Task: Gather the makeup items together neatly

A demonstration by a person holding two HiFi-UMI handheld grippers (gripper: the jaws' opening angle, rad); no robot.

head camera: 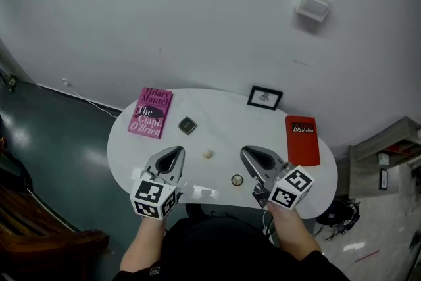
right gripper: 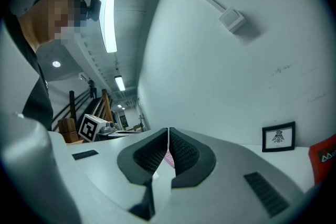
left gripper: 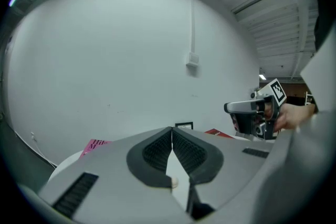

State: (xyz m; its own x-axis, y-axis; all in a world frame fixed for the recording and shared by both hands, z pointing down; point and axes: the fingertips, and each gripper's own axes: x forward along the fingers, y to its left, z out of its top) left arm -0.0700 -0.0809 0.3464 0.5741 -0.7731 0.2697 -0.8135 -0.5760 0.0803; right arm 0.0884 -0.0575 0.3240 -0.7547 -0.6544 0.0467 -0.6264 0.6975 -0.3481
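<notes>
White table (head camera: 223,122), dark compact (head camera: 187,126), pale ball (head camera: 208,154), jaws together

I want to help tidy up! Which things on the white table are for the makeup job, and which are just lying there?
For the job (they look like makeup):
dark square compact
small cream ball
small round gold case

Just lying about:
pink book
framed picture
red book
</notes>
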